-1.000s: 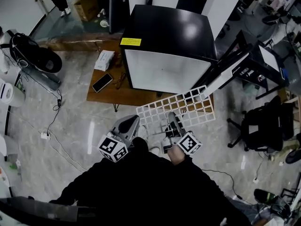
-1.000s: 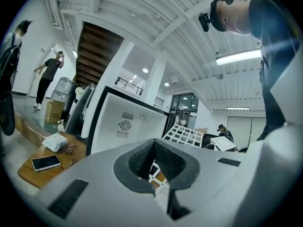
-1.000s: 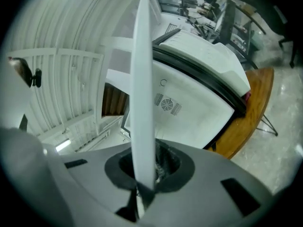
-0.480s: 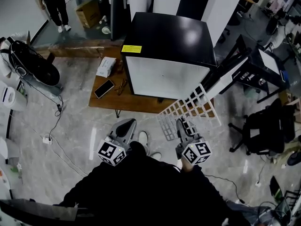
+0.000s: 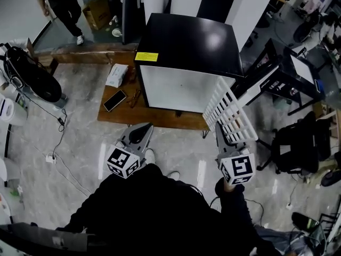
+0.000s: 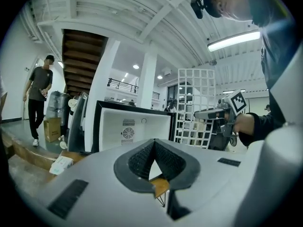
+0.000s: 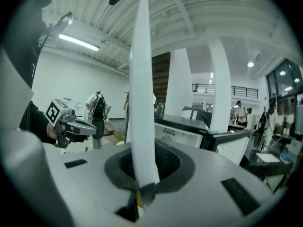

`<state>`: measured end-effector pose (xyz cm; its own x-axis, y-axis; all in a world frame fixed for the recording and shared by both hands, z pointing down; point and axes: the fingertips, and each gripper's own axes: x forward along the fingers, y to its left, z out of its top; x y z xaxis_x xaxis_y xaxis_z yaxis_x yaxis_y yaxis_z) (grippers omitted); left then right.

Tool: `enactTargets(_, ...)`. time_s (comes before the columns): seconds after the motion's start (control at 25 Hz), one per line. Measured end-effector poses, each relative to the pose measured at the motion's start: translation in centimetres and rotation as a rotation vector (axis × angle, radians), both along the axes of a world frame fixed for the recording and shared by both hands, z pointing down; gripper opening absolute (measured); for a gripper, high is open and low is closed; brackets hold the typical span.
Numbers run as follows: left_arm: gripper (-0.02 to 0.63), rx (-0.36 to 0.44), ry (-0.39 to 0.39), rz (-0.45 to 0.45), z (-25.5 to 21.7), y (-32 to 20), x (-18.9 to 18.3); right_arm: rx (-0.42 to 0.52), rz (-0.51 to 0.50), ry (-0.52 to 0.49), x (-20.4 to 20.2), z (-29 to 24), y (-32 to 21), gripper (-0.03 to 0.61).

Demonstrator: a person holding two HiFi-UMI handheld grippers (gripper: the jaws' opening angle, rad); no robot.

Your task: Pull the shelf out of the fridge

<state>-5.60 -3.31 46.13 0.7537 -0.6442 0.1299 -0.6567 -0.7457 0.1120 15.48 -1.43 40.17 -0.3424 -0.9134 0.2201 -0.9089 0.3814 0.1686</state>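
The black fridge (image 5: pixel 186 41) stands open on a low wooden platform, its white inside (image 5: pixel 181 88) facing me and its door (image 5: pixel 266 71) swung out to the right. My right gripper (image 5: pixel 222 135) is shut on the white grid shelf (image 5: pixel 228 111), which is outside the fridge and tipped up on edge by the door. In the right gripper view the shelf (image 7: pixel 142 79) rises edge-on from the shut jaws of that gripper (image 7: pixel 144 174). My left gripper (image 5: pixel 139 134) hangs shut and empty in front of the fridge, left of the shelf (image 6: pixel 195 105).
A phone (image 5: pixel 115 100) and a white box (image 5: pixel 117 74) lie on the wooden platform (image 5: pixel 154 116). A black chair (image 5: pixel 295 143) and a desk (image 5: pixel 303 73) stand at the right. Cables and a bag (image 5: pixel 29 73) lie at the left. A person (image 5: pixel 66 7) walks at the back left.
The shelf has swung from lying nearly flat to standing on edge and has travelled right with my right gripper. The left gripper has barely shifted.
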Motion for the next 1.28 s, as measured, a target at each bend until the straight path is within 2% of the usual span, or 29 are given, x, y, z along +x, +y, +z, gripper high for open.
enactTargets(0.28,0.006,-0.016,0.017,0.019,-1.0,-4.1,-0.1,0.069,0.029,0.169,0.1,-8.4,-1.0,0.031)
enactTargets(0.48,0.006,0.030,0.029,0.054,-3.4,-6.7,0.1,0.081,-0.004,0.258,-1.1,-13.4,-2.1,0.031)
enactTargets(0.72,0.006,0.053,0.046,0.108,-4.3,-9.8,1.5,0.090,0.069,0.538,-0.7,-17.3,-5.5,0.031)
enactTargets(0.88,0.006,0.049,0.066,0.130,-4.2,-11.5,1.2,0.091,0.123,0.740,-1.5,-17.8,-10.1,0.031)
enactTargets(1.04,0.006,0.043,0.091,0.136,-4.4,-12.8,1.8,0.070,0.067,0.891,-2.7,-17.1,-15.2,0.031)
enactTargets(1.16,0.006,0.035,0.102,0.145,-4.9,-13.4,2.7,-0.008,0.008,0.981,-3.4,-15.1,-18.3,0.031)
enactTargets(1.28,0.006,0.038,0.106,0.156,-4.6,-14.0,1.8,-0.102,-0.033,1.073,-5.7,-11.7,-21.4,0.031)
